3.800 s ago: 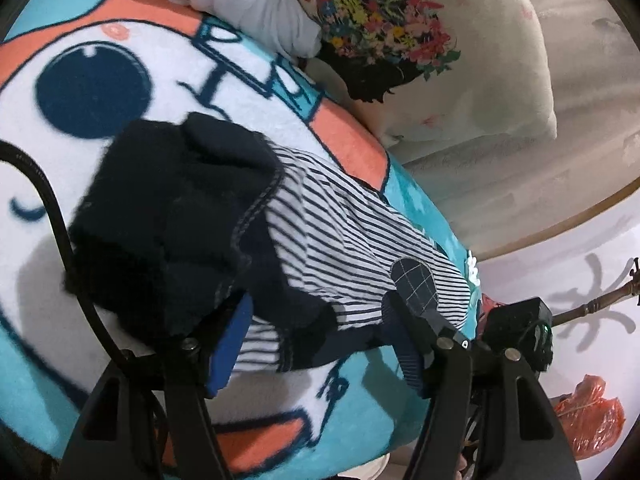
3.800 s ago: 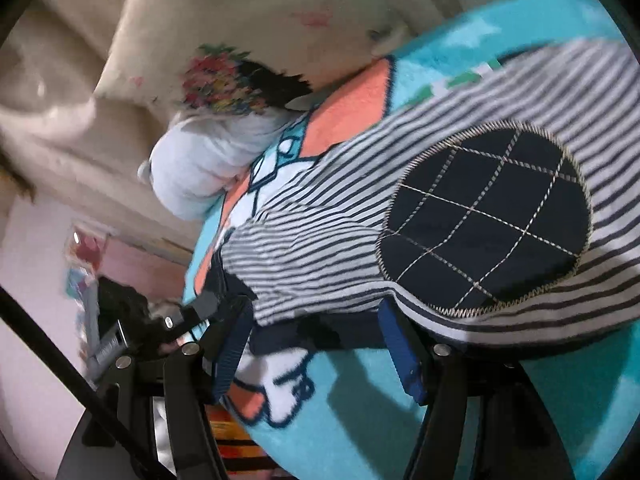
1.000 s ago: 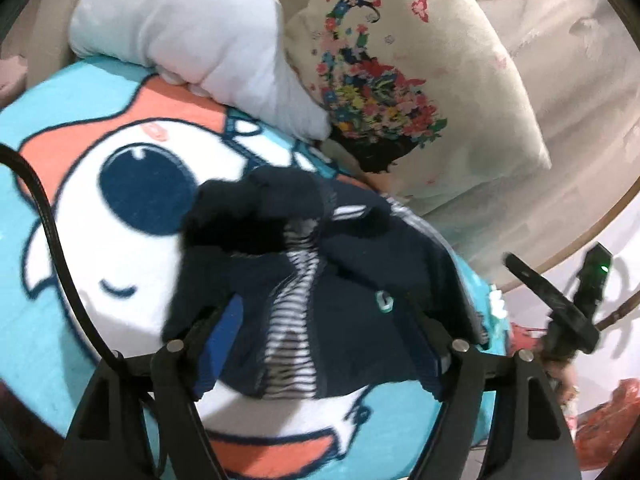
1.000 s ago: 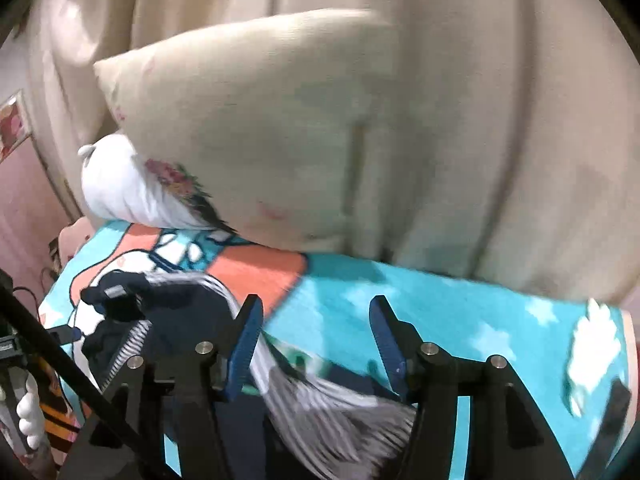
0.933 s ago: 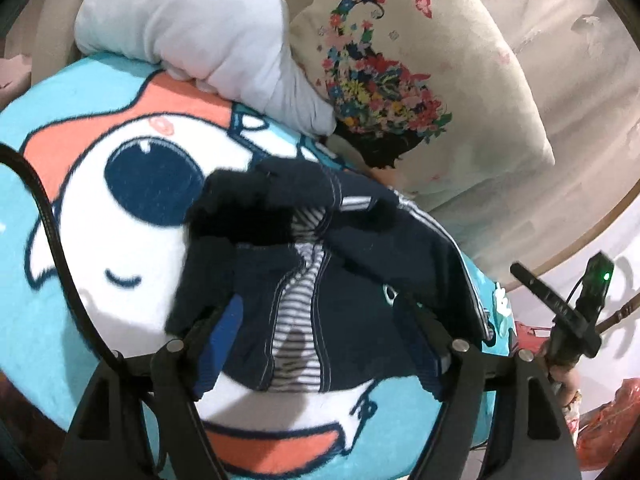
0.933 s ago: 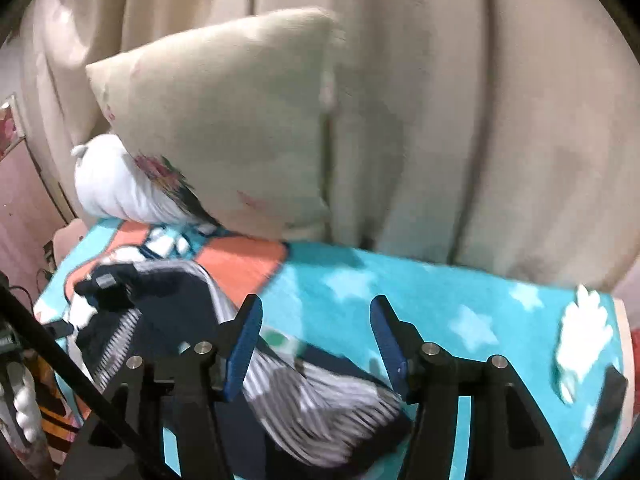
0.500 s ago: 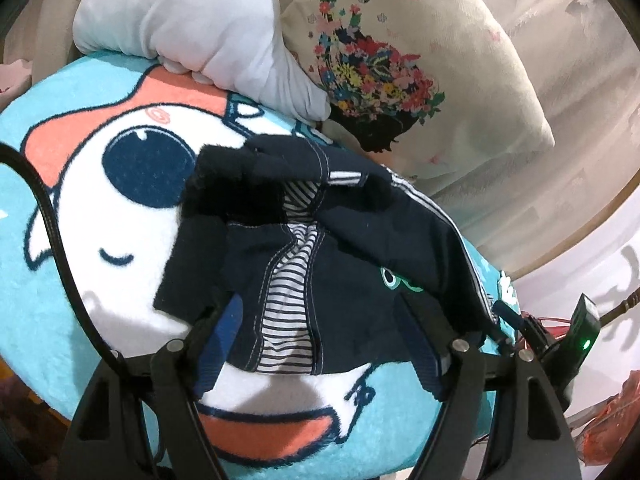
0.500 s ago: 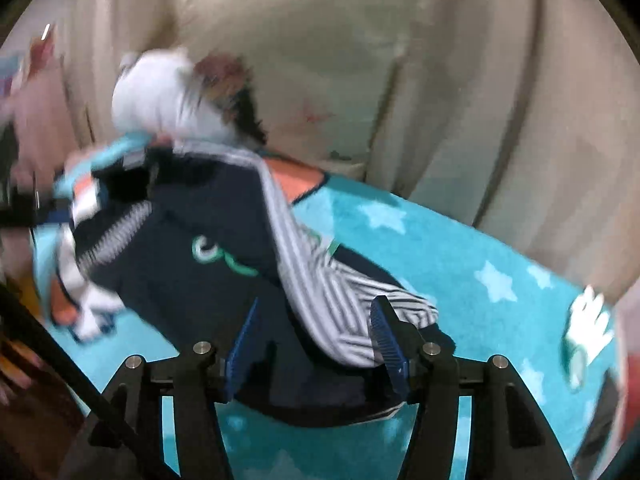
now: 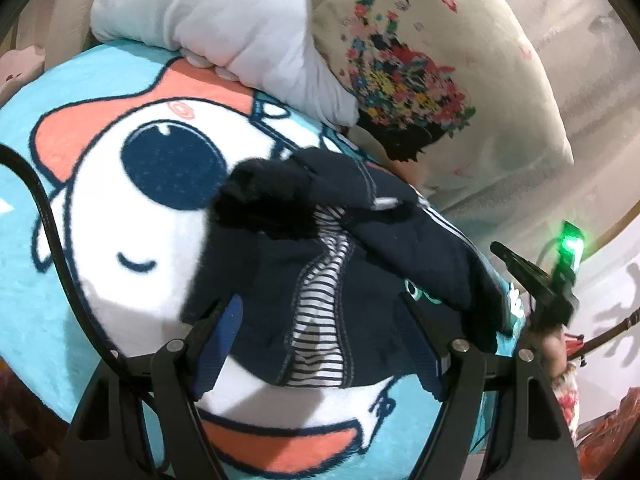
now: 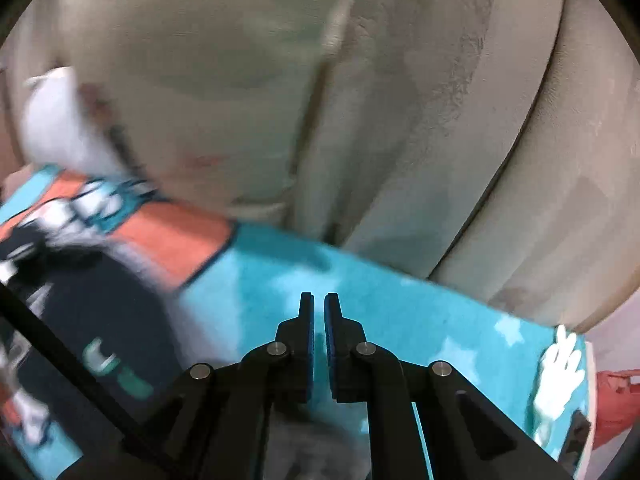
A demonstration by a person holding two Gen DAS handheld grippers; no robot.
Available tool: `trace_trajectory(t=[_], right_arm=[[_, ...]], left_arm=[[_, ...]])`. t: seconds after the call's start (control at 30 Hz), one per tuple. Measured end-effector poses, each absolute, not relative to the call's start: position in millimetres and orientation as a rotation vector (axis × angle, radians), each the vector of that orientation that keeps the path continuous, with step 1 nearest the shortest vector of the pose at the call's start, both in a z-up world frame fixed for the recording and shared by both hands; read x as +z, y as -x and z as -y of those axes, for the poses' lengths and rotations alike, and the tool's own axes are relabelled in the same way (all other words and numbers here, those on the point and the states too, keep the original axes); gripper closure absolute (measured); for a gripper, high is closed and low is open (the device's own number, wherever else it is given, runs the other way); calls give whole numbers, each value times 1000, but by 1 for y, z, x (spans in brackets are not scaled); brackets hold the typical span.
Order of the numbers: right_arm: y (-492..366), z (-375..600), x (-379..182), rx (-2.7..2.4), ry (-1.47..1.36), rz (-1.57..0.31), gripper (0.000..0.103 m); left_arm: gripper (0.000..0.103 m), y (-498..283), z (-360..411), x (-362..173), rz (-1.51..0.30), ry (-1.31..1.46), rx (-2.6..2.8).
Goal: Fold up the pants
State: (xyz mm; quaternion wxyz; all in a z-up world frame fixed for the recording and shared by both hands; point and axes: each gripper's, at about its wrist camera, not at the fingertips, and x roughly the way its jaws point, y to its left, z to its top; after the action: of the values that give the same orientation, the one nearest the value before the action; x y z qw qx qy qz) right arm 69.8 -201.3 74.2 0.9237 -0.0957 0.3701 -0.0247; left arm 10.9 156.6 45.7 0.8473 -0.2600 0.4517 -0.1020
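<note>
The dark navy pants [image 9: 320,264] with a striped panel lie bunched and folded on the cartoon blanket [image 9: 120,216]. My left gripper [image 9: 326,344] is open, its blue-padded fingers [image 9: 230,320] astride the near edge of the pants, holding nothing. In the right wrist view the pants [image 10: 100,320] lie blurred at the left. My right gripper [image 10: 319,312] is shut and empty, over bare teal blanket [image 10: 400,312], apart from the pants. The right gripper also shows in the left wrist view [image 9: 536,280] past the far end of the pants.
A white pillow [image 9: 224,28] and a floral cushion [image 9: 432,64] rest at the back of the blanket. A beige sofa back [image 10: 360,100] rises behind. A red item [image 10: 616,400] lies beyond the blanket's right edge.
The pants have been folded over so the navy side covers the stripes. My right gripper let go, swung away to the right and closed. My left gripper stayed open by the pants.
</note>
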Motion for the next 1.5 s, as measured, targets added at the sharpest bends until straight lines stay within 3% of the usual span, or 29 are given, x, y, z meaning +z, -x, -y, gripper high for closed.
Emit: trace_trajectory(t=[0.13, 0.33, 0.53, 0.67, 0.77, 0.9, 1.1, 1.3, 1.5], right_arm=[[-79, 210, 84, -153, 142, -736, 96], [-31, 131, 118, 294, -11, -714, 84], [-51, -8, 70, 553, 143, -898, 84], [-93, -56, 65, 534, 182, -869, 84], [-132, -72, 67, 430, 175, -857, 77], [-136, -59, 65, 404, 163, -868, 77], [-66, -2, 86, 483, 118, -838, 59], [-7, 83, 63, 425, 125, -936, 59], [-11, 146, 34, 299, 48, -1000, 59]], left_arm=[[27, -10, -179, 50, -923, 567, -181], [27, -7, -203, 44, -888, 600, -134], [27, 9, -216, 47, -868, 598, -108], [27, 24, -225, 59, -840, 601, -75], [27, 38, -232, 69, -812, 602, -57], [27, 49, -244, 75, -798, 606, -38], [27, 54, -248, 78, -787, 607, -38], [27, 50, -226, 77, -813, 572, -71], [26, 50, -203, 82, -822, 526, -84]])
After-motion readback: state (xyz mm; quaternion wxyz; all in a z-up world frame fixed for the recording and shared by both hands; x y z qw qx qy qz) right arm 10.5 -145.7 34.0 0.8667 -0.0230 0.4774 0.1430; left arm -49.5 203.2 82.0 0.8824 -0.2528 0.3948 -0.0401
